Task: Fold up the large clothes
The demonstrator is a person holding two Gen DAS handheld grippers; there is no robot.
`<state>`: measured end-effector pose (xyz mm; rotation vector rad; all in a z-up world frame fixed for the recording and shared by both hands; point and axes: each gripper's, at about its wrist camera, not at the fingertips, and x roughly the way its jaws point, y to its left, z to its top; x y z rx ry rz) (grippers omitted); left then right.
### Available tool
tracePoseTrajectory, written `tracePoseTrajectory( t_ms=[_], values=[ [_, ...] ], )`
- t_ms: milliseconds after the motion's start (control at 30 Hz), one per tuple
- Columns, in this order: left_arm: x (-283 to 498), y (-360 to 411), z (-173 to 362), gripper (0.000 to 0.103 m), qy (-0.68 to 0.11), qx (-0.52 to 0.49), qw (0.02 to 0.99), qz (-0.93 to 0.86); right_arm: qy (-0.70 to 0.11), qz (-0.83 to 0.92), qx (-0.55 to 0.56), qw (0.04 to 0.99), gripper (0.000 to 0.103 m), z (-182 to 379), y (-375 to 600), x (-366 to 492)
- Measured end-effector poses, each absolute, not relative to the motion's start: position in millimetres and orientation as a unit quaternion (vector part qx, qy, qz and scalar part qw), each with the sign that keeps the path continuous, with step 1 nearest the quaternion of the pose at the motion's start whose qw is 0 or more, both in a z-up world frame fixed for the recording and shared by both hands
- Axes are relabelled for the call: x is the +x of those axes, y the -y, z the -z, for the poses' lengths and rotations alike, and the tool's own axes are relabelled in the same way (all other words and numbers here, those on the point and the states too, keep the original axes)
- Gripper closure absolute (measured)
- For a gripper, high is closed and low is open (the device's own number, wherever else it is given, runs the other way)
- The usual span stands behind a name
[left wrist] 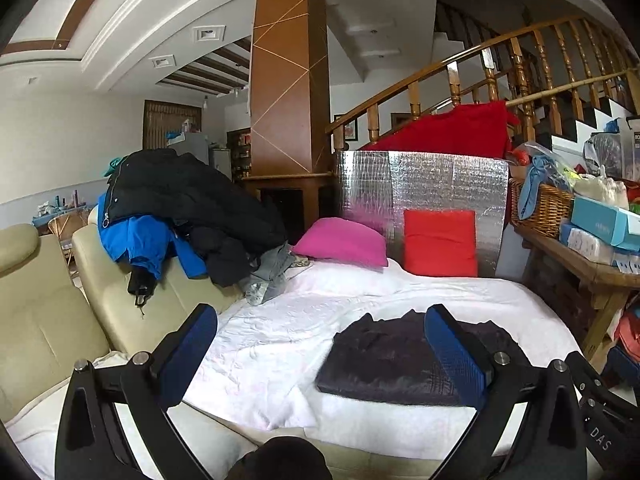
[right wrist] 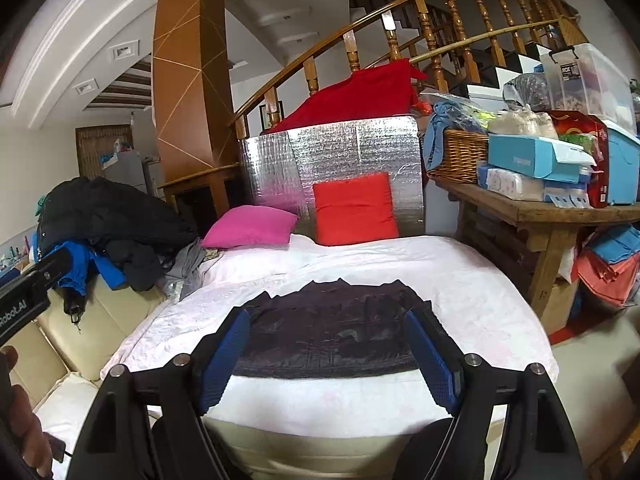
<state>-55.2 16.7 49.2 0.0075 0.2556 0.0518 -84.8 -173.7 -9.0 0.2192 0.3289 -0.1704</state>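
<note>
A dark garment lies folded into a flat rectangle on the white sheet. My left gripper hovers open near the bed's front edge, its blue pads wide apart, with the garment lying beyond its right finger. My right gripper is open too and held above the near edge of the garment. Its pads frame the cloth without touching it. Part of the left gripper's body shows at the far left of the right wrist view.
A heap of black and blue jackets sits on the cream sofa to the left. A pink pillow, a red pillow and a silver foil panel stand behind. A cluttered wooden table borders the right side.
</note>
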Motion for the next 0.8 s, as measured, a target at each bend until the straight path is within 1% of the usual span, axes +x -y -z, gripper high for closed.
tracePoseTrajectory(
  t_ms=[800],
  values=[
    [-51, -14, -45, 0.0, -0.135, 0.015, 0.99, -0.023, -0.174, 0.087, 0.117, 0.974, 0.02, 12, 179, -73]
  ],
)
